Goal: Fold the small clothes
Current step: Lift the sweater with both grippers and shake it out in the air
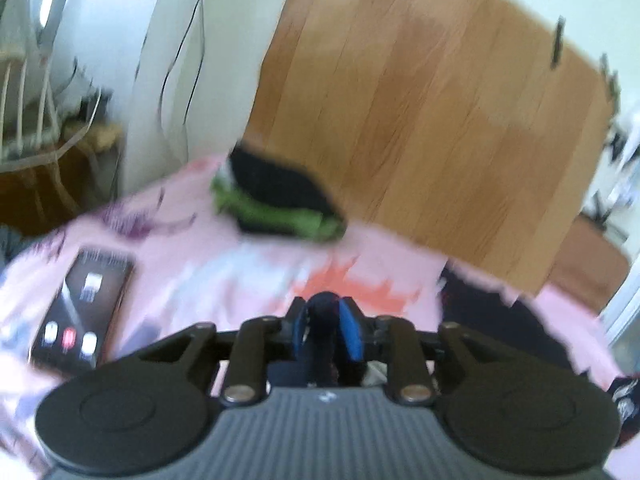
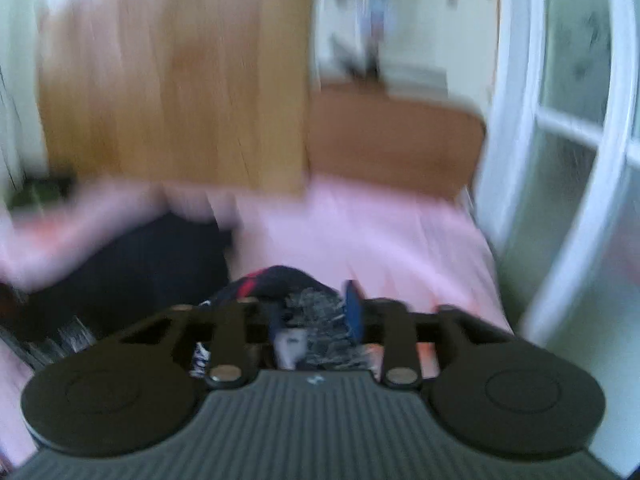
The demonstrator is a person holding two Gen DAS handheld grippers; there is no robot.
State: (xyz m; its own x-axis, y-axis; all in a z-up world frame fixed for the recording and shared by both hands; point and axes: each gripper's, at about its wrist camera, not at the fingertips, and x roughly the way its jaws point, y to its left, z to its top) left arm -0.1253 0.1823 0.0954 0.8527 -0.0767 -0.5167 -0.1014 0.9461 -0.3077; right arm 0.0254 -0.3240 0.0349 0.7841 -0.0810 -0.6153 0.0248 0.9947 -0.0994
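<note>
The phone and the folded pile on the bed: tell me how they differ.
The phone is flat, hard and glossy with a lit screen; the folded pile is soft, thick cloth in black and green. The phone lies near the left tongs' view edge; the pile sits farther off, by the bed's edge. Both rest on the pink sheet.

two wrist views angled down, close over pink bedspread [image 1: 240, 272], both facing wooden wardrobe [image 1: 420, 120]

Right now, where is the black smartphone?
In the left wrist view, the black smartphone lies at the left on the pink bedsheet, left of the green-and-black clothes pile.
</note>
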